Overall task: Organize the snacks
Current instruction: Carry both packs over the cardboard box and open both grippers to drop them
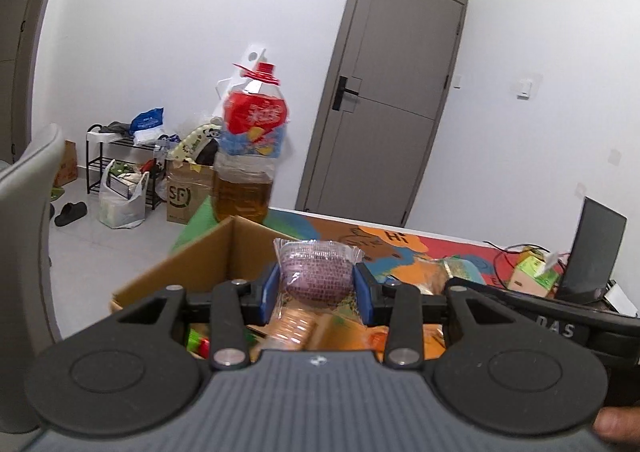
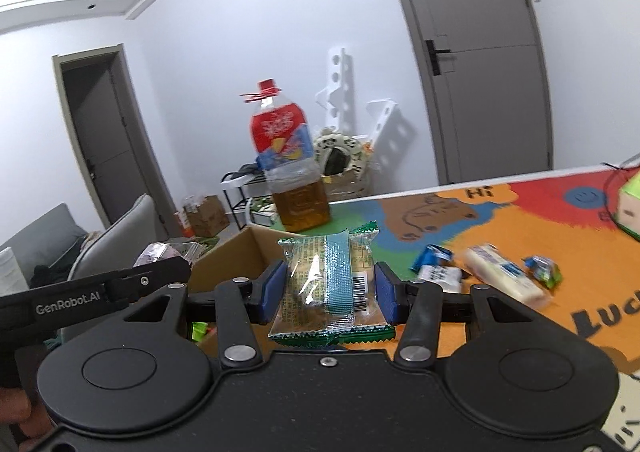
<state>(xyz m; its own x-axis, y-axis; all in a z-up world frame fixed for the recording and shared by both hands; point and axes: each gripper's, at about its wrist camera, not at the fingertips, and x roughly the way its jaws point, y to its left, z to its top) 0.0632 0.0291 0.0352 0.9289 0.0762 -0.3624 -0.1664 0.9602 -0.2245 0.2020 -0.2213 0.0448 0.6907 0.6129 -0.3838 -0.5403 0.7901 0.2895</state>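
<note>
My left gripper (image 1: 316, 288) is shut on a clear-wrapped purple pastry packet (image 1: 316, 272) and holds it above the open cardboard box (image 1: 192, 264). Several snack packets lie inside the box below it. My right gripper (image 2: 330, 290) is shut on a green-edged clear snack packet (image 2: 328, 288) with a teal stripe and holds it over the box's near right corner (image 2: 236, 252). The left gripper with its purple packet also shows at the left of the right wrist view (image 2: 156, 256). Loose snacks (image 2: 500, 276) lie on the colourful mat (image 2: 460, 228) to the right.
A large oil bottle with a red cap (image 1: 250, 155) stands on the table behind the box. A dark laptop (image 1: 592, 252) and a green carton (image 1: 532, 272) sit at the far right. A grey chair (image 1: 24, 252) stands left of the table.
</note>
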